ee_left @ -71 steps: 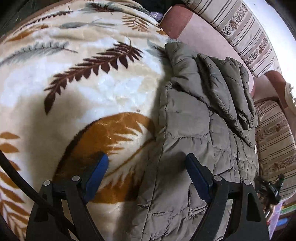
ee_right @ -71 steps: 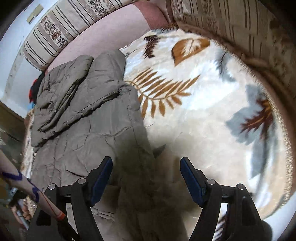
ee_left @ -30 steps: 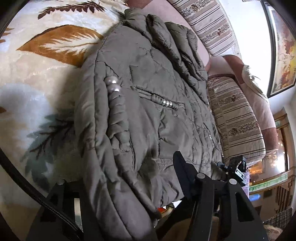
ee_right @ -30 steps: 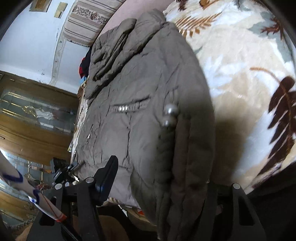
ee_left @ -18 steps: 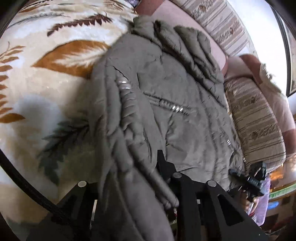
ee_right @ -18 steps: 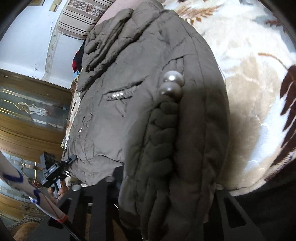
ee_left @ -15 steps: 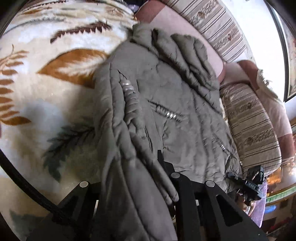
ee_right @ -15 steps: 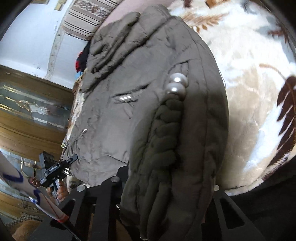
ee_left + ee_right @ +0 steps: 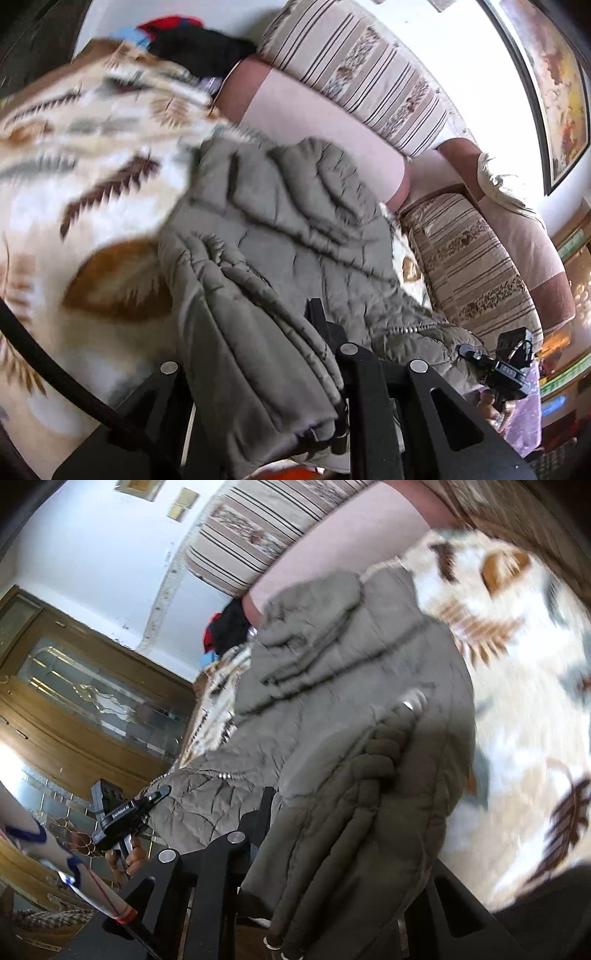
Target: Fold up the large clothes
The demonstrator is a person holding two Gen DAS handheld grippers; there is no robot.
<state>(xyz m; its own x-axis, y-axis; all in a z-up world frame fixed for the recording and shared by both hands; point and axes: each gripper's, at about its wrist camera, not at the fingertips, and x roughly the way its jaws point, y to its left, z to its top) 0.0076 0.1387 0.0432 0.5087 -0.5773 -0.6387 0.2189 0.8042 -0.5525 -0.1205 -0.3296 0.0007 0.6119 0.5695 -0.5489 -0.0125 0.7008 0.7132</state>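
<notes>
A padded olive jacket (image 9: 295,236) lies on a leaf-print blanket (image 9: 92,206) over a sofa. Both grippers are clamped on its near hem: the left gripper (image 9: 258,369) at 6 o'clock in its view, the right gripper (image 9: 343,849) likewise. Since a second ago the hem has risen from hanging near the sofa's edge and is swinging toward the hood at 12 o'clock. The bottom-to-top fold appears underway; the hem is not yet laid down.

Olive quilted jacket (image 9: 362,709) bunched between right gripper (image 9: 332,834) jaws, spread over leaf-print blanket (image 9: 517,686), striped cushion (image 9: 258,528) behind, other gripper (image 9: 122,816) at left.
</notes>
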